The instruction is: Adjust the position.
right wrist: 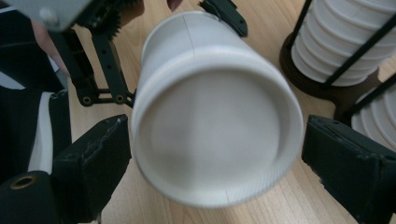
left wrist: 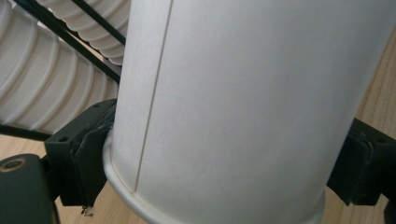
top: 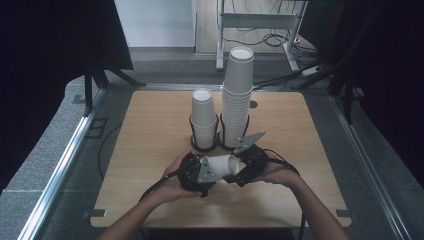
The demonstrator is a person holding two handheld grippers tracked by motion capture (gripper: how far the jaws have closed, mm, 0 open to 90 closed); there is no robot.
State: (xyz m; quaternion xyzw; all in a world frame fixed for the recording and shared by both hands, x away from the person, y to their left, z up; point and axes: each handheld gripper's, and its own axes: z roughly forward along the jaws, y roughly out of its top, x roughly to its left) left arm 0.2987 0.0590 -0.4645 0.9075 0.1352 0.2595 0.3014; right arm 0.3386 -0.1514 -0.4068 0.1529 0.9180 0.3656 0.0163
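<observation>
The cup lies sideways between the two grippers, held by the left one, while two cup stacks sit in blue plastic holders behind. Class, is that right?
One detail is wrong: the holders are black wire, not blue plastic, as the high view shows. The cup does lie sideways, held by the left gripper, with both stacks behind.

A light wooden desk [top: 150,130] is set on grey carpeted floor [top: 45,150]. Metal rails [top: 60,165] are seen along both sides. Beyond it, a white frame [top: 260,22], trailing cables [top: 272,40] and a pale wall [top: 155,22] are seen; dark panels [top: 45,40] flank the dim room.
</observation>
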